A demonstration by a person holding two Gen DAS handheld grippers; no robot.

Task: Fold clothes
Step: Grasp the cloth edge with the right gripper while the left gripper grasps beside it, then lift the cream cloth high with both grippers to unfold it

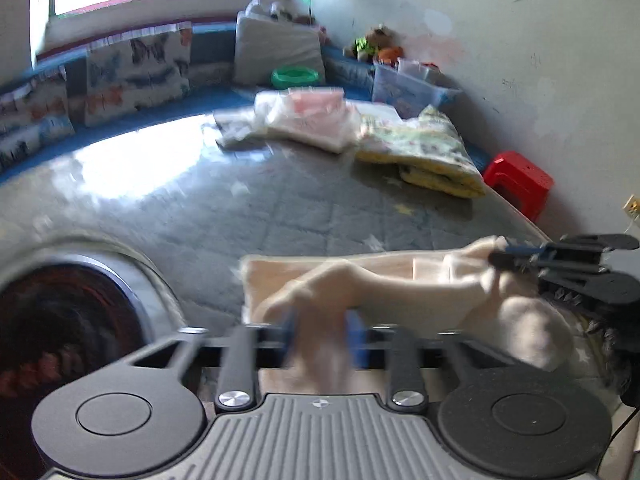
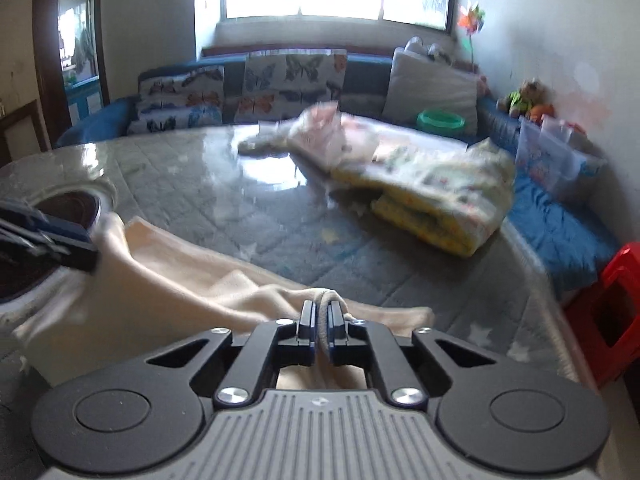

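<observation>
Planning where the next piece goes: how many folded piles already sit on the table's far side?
2, as far as the blur allows: a pink-white pile toward the window, and a yellow patterned bundle beside it, nearer the red stool.

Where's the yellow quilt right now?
The yellow quilt lies folded at the far right of the grey mat, beyond the cream garment both grippers hold, beside the pink clothes pile and near the red stool.
</observation>
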